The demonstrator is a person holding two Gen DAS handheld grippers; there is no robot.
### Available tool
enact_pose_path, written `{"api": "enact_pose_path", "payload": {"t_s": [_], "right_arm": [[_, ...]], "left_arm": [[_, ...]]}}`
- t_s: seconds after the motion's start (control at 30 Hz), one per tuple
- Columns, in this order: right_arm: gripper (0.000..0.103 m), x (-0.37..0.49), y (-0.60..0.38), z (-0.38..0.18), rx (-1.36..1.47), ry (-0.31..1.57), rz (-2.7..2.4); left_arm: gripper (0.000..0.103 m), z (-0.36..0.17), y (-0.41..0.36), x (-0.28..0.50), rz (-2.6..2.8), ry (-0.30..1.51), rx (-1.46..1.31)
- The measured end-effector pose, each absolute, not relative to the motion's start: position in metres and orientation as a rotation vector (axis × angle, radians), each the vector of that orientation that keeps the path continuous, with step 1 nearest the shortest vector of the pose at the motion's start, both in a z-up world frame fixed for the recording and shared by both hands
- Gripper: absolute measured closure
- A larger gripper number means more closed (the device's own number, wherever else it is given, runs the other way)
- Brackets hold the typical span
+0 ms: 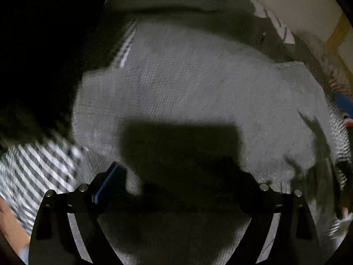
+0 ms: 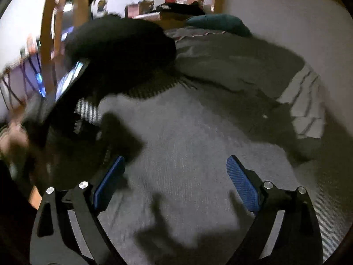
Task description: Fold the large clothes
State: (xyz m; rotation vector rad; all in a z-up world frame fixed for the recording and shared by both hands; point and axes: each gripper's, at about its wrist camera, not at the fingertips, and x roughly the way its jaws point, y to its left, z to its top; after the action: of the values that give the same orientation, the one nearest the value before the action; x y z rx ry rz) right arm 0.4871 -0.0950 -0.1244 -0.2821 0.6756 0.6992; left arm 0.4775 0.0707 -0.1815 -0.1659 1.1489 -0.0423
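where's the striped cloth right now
In the left wrist view the striped cloth lies at lower left, beside the grey garment. The right wrist view shows a strip of it at centre left, under the black bundle.

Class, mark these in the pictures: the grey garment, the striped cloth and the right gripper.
grey garment (image 1: 187, 88): left wrist view, middle of its knit surface.
striped cloth (image 1: 37, 167): left wrist view, its striped patch.
right gripper (image 2: 176, 185): right wrist view, midway between its blue fingertips.

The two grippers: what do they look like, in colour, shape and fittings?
Both the left gripper and the right gripper have glossy black angular linkage arms joined by round silver pins. The jaws carry flat blue textured pads. No cables, markings or sleeves show.
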Motion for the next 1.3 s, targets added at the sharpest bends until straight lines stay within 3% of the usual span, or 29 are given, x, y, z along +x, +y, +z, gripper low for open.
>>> {"api": "enact_pose_path", "payload": {"t_s": [0.1,0.2,0.37,0.4,0.43,0.5,0.53,0.63,0.83,0.9,1.0,1.03,1.07,1.1,1.17,1.3], "right_arm": [[0.011,0.527,-0.064,-0.123,-0.342,0.714,0.847],[0.011,0.554,-0.018,-0.132,-0.582,0.731,0.932],[0.012,0.590,0.026,-0.170,-0.792,0.924,0.994],[0.019,0.592,0.028,-0.181,-0.813,0.974,0.988],[0.036,0.597,0.029,-0.189,-0.802,1.030,1.009],[0.061,0.597,0.027,-0.190,-0.757,1.054,1.035],[0.086,0.596,0.025,-0.186,-0.742,1.044,1.039],[0.091,0.599,0.009,-0.166,-0.635,0.997,1.047],[0.092,0.636,-0.027,-0.135,-0.402,0.924,0.939],[0.090,0.640,-0.017,-0.151,-0.476,0.959,0.900],[0.073,0.637,-0.003,-0.169,-0.521,0.965,0.792],[0.051,0.635,-0.005,-0.163,-0.488,0.935,0.792],[0.018,0.630,-0.016,-0.146,-0.410,0.865,0.788],[0.005,0.624,-0.030,-0.132,-0.355,0.808,0.754],[0.003,0.608,-0.070,-0.108,-0.294,0.741,0.627],[0.003,0.583,-0.173,-0.112,-0.236,0.805,0.324]], "left_arm": [[0.013,-0.184,0.072,0.475,-0.051,1.129,-0.158],[0.012,-0.186,0.070,0.473,-0.042,1.118,-0.133],[0.012,-0.189,0.064,0.468,-0.027,1.083,-0.096],[0.011,-0.189,0.064,0.467,-0.024,1.079,-0.091],[0.011,-0.189,0.062,0.467,-0.023,1.078,-0.086],[0.011,-0.188,0.062,0.467,-0.022,1.078,-0.084],[0.011,-0.186,0.063,0.468,-0.022,1.079,-0.092],[0.011,-0.174,0.068,0.474,-0.026,1.079,-0.141],[0.011,-0.135,0.069,0.492,0.008,0.980,-0.096],[0.011,-0.140,0.067,0.506,0.033,1.012,-0.077],[0.011,-0.160,0.063,0.527,0.104,1.061,-0.022],[0.011,-0.169,0.062,0.533,0.112,1.096,-0.005],[0.011,-0.173,0.064,0.535,0.108,1.106,-0.009],[0.011,-0.176,0.066,0.533,0.104,1.097,-0.020],[0.010,-0.175,0.066,0.530,0.100,1.086,-0.017],[0.011,-0.138,0.075,0.514,0.080,0.985,-0.122]]}}
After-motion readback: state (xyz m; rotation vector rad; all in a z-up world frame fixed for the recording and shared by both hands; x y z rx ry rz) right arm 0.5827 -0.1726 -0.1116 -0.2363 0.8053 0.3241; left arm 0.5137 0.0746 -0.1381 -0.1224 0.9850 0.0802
